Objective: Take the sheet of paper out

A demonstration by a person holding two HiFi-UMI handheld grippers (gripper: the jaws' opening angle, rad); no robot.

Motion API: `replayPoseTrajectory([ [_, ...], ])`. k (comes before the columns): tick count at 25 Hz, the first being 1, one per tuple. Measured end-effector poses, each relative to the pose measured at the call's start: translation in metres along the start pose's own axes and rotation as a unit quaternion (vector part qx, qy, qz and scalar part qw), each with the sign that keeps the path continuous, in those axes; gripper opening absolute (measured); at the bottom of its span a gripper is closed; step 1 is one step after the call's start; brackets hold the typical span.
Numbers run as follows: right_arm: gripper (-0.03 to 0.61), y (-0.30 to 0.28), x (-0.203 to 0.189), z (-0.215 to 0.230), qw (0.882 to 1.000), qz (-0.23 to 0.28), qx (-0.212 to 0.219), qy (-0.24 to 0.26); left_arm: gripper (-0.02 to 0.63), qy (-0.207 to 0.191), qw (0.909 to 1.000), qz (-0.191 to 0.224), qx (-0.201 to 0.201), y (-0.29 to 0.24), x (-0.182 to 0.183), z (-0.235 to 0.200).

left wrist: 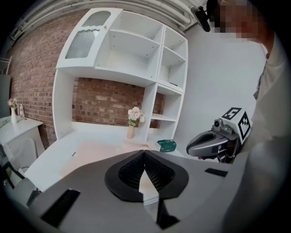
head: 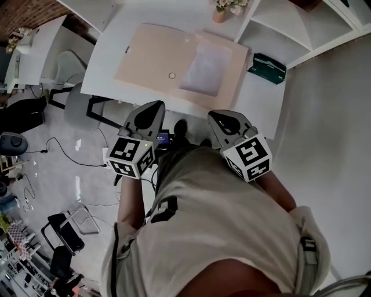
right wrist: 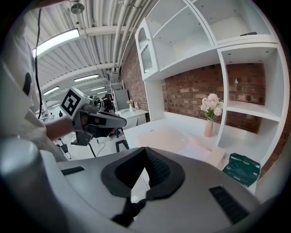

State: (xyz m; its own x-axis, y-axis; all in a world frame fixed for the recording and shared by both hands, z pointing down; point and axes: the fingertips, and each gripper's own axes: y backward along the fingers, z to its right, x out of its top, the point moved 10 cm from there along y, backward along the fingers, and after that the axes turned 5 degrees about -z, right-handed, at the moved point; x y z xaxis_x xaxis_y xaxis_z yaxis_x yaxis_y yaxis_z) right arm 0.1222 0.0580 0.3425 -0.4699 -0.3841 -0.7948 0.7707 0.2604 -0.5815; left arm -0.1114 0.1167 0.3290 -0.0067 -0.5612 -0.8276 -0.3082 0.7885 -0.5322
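Observation:
An open beige folder lies flat on the white desk. A pale sheet of paper rests on its right half. My left gripper hovers at the desk's near edge, short of the folder, with its jaws shut and nothing between them. My right gripper hangs beside it, also short of the desk edge, its jaw tips together and empty. The left gripper view shows the folder beyond the closed tips. In the right gripper view the paper lies past the closed tips.
A green box sits on the desk right of the folder, and a vase of flowers stands behind it. White shelves rise at the back right. A grey chair and cables are on the floor to the left.

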Motion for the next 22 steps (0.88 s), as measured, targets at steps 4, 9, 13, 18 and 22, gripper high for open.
replayPoseTrajectory([
  [4, 0.018, -0.010, 0.007, 0.000, 1.000, -0.004, -0.013, -0.008, 0.015, -0.006, 0.9998, -0.009, -0.016, -0.009, 0.003, -0.013],
  [9, 0.018, -0.024, 0.014, -0.003, 1.000, -0.008, -0.026, -0.017, 0.015, -0.016, 0.9987, -0.021, -0.042, -0.020, 0.005, -0.028],
  [13, 0.018, -0.034, 0.021, -0.005, 0.999, -0.013, -0.036, -0.023, 0.015, -0.015, 0.9979, -0.025, -0.059, -0.026, 0.008, -0.042],
  [18, 0.018, -0.050, 0.033, -0.013, 0.998, -0.020, -0.044, -0.033, 0.015, -0.017, 0.9965, -0.024, -0.078, -0.034, 0.009, -0.062],
  [22, 0.018, -0.062, 0.043, -0.017, 0.998, -0.027, -0.053, -0.028, 0.015, -0.020, 0.9952, -0.024, -0.092, -0.041, 0.012, -0.079],
])
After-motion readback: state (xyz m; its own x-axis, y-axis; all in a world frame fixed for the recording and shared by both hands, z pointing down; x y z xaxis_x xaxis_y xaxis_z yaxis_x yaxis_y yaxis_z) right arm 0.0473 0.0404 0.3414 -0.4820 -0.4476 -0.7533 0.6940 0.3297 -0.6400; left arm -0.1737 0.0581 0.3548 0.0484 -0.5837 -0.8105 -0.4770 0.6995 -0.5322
